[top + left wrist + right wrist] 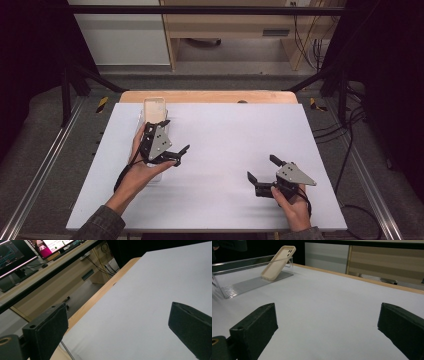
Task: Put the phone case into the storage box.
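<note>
Gaping left tongs beside phone case; right tongs likewise.

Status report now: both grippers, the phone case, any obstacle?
Left gripper open, empty. Right gripper open, empty. Phone case leaning in clear rack. Nothing in the way.

Pale grey table mat, wooden desk behind, lit monitors beyond.
</note>
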Action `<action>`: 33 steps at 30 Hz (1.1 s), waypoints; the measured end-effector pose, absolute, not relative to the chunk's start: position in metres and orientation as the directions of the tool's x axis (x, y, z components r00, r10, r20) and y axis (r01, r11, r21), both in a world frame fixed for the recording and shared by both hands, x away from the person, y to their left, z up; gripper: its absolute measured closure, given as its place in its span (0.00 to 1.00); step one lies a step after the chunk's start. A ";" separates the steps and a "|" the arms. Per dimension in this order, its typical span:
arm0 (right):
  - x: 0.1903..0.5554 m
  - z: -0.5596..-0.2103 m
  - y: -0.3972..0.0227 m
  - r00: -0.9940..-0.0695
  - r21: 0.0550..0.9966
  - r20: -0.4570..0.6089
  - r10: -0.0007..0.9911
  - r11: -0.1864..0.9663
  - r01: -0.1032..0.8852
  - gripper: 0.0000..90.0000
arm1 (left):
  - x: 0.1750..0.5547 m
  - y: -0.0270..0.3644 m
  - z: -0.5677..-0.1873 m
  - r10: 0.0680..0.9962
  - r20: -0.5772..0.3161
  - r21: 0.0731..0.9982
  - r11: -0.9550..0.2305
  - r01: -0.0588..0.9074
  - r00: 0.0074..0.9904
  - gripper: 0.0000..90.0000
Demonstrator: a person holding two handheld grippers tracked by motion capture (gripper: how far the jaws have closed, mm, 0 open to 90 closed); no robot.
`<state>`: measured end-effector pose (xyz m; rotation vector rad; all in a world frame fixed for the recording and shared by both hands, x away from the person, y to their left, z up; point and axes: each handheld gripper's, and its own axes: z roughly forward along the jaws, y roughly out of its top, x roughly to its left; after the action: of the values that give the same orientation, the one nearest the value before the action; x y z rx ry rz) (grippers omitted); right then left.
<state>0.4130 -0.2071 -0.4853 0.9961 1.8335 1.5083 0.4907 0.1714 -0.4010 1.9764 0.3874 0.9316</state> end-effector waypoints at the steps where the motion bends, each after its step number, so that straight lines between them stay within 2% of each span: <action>1: 0.413 -0.485 -0.207 -0.569 0.977 0.035 0.821 0.091 0.191 0.03 | 0.489 0.171 -0.401 0.584 0.459 0.829 -0.553 -0.086 0.669 0.03; 11: 0.413 -0.485 -0.210 -0.564 0.979 0.042 0.824 0.079 0.190 0.03 | 0.475 0.166 -0.395 0.594 0.415 0.854 -0.515 -0.070 0.689 0.03; 16: 0.413 -0.484 -0.209 -0.571 0.979 0.046 0.820 0.075 0.187 0.03 | 0.466 0.165 -0.392 0.590 0.348 0.878 -0.478 -0.031 0.729 0.03; 33: 0.412 -0.484 -0.210 -0.570 0.980 0.058 0.820 0.061 0.188 0.03 | 0.454 0.174 -0.384 0.655 0.249 0.921 -0.388 0.035 0.714 0.03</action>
<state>0.4117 -0.2096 -0.4838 1.0037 1.8137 1.5440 0.4538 0.1742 -0.3843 1.8692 0.5369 0.7380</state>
